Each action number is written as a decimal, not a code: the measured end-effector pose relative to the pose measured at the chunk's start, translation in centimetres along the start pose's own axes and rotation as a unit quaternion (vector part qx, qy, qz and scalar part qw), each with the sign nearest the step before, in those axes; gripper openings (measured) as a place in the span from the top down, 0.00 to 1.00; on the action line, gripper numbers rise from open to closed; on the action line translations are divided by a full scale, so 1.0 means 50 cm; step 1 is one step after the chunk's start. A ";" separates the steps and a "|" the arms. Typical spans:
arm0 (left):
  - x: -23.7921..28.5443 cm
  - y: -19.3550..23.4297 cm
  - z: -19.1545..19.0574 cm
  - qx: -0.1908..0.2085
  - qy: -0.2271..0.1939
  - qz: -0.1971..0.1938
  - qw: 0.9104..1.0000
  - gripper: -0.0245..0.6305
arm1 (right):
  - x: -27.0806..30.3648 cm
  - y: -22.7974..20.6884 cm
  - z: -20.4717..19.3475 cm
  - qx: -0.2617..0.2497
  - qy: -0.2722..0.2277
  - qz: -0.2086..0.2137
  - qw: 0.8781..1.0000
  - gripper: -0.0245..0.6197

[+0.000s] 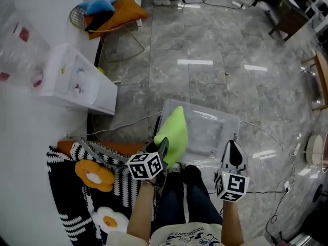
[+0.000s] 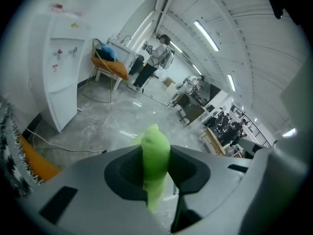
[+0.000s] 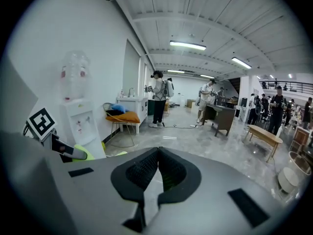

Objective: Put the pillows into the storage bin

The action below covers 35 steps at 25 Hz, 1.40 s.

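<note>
The left gripper [image 1: 163,144] is clamped on a lime-green pillow [image 1: 175,133]; in the left gripper view the soft fabric [image 2: 155,153] is pinched between the two dark pads and sticks up past their tips. Ahead of and just below that gripper sits the clear plastic storage bin [image 1: 231,123] on the grey marble floor, and the pillow hangs over the bin's near-left corner, its lower edge at the rim. The right gripper [image 1: 234,146] hovers beside the left one, over the bin's near-right edge, with its jaws together and nothing between them, as the right gripper view [image 3: 157,153] shows. Behind and to the left of the left gripper lies a black-and-white crocheted blanket [image 1: 66,188] bearing an orange flower-shaped cushion [image 1: 94,175]. Farther out on that side stands a white water dispenser [image 1: 77,81].
</note>
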<state>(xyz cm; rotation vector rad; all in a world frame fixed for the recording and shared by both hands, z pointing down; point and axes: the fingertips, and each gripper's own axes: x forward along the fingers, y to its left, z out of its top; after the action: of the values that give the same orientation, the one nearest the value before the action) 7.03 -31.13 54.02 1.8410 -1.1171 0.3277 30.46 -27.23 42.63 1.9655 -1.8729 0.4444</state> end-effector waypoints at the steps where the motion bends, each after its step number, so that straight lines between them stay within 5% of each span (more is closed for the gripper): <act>1: 0.019 0.011 -0.002 -0.003 0.002 0.004 1.000 0.79 | 0.017 0.000 -0.008 -0.003 0.005 0.003 1.000 0.95; 12: 0.275 0.149 -0.088 -0.007 0.050 0.027 0.998 0.79 | 0.212 -0.012 -0.143 -0.016 0.063 0.038 0.997 0.95; 18: 0.417 0.253 -0.159 -0.043 0.058 0.049 0.996 0.78 | 0.282 -0.009 -0.247 -0.014 0.086 0.056 0.995 0.95; 27: 0.581 0.375 -0.288 -0.063 0.072 0.069 0.993 0.78 | 0.313 -0.012 -0.447 0.000 0.138 0.077 0.987 0.95; 32: 0.631 0.406 -0.336 -0.044 0.089 0.047 0.994 0.78 | 0.312 -0.028 -0.537 0.018 0.162 0.061 0.985 0.95; 35: 0.654 0.441 -0.370 -0.040 0.104 0.069 0.991 0.77 | 0.313 -0.033 -0.566 0.022 0.172 0.057 0.983 0.95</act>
<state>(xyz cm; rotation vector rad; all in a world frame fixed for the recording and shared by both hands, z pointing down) 11.42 -37.74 96.86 1.6233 -1.0977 0.5344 34.07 -27.19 74.80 1.6822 -1.7672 0.8091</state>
